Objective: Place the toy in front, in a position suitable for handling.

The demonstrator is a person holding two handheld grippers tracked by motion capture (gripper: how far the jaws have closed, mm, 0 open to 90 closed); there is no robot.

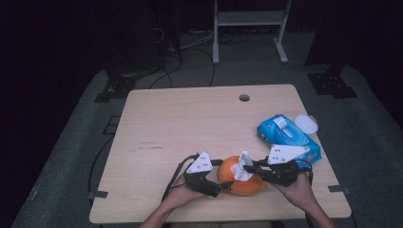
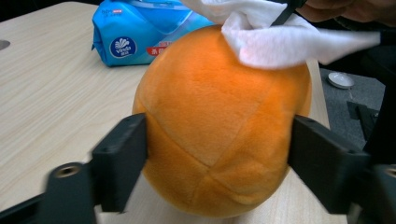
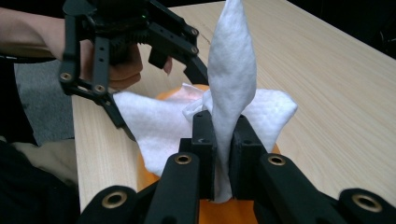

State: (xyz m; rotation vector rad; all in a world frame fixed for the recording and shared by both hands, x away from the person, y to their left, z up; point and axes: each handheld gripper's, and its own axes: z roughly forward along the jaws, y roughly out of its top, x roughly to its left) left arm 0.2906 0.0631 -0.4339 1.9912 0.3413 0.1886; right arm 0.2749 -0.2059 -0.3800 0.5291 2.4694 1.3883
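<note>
— How did the fingers of the right gripper stand?

— They were nearly closed, with only a thin gap, and in this gap they pinched a white wipe. One fold of the wipe rose straight up between the two black pads like a soft pointed flame, and the rest lay spread below on the top of the orange plush ball.

— And the left gripper?

— Its jaws stood wide, one on each side of the ball. In the left gripper view the black pads pressed on the plush at both sides, so I would say it was grasping the ball and holding it in place on the table.

— What kind of ball was it?

— Round and a little flattened, covered with short fuzzy fabric, with sewn seams that met in a point on the front. The wipe looked like thin, slightly crumpled non-woven cloth.

— Where was all this on the table?

— Near the front edge, a little to the right of the middle, between the person's two hands. The table was light wood with a smooth grain and a small round hole at the far side.

— Anything else near?

— A blue glossy pack of wipes lay just behind the right gripper, with its white flap open, and a small white round lid was beside it.
</note>
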